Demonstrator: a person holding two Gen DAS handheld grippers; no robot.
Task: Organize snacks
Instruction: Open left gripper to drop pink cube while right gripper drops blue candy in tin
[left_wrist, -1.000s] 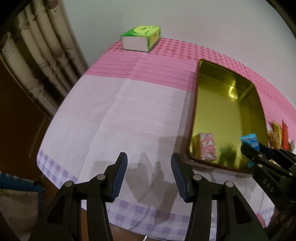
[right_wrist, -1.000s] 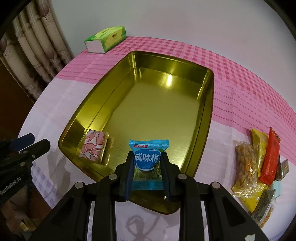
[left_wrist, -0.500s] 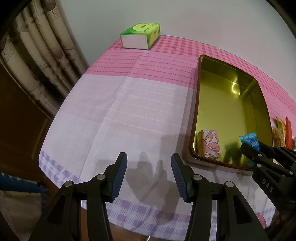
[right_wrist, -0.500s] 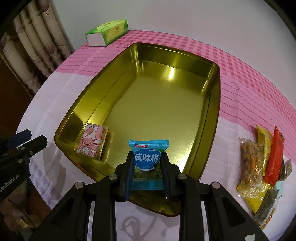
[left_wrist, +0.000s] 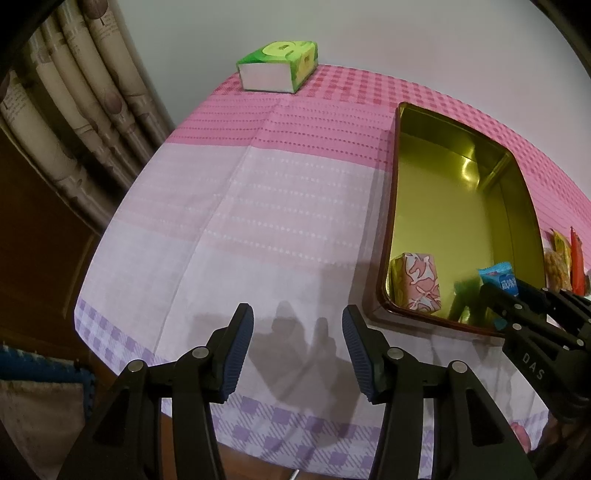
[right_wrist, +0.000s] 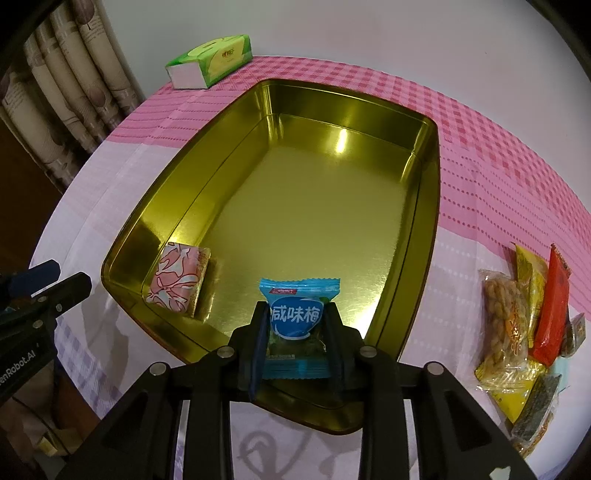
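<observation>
A gold metal tray (right_wrist: 424, 206) lies on the pink cloth; it also shows in the left wrist view (left_wrist: 391, 206). A pink patterned snack (right_wrist: 177, 280) lies in its near left corner, seen too in the left wrist view (left_wrist: 421, 284). My right gripper (right_wrist: 295, 328) is shut on a blue snack packet (right_wrist: 297, 314) and holds it over the tray's near end. The packet shows in the left wrist view (left_wrist: 498, 277). My left gripper (left_wrist: 297, 332) is open and empty above the cloth, left of the tray.
A pile of loose snack packets (right_wrist: 528, 325) lies on the cloth right of the tray. A green tissue box (right_wrist: 210, 61) stands at the far left corner. Curtains (left_wrist: 70, 110) hang left of the table. The table's front edge is just below both grippers.
My right gripper has moved forward over the tray's near end with the blue packet. The left gripper has shifted only slightly and stays open.
</observation>
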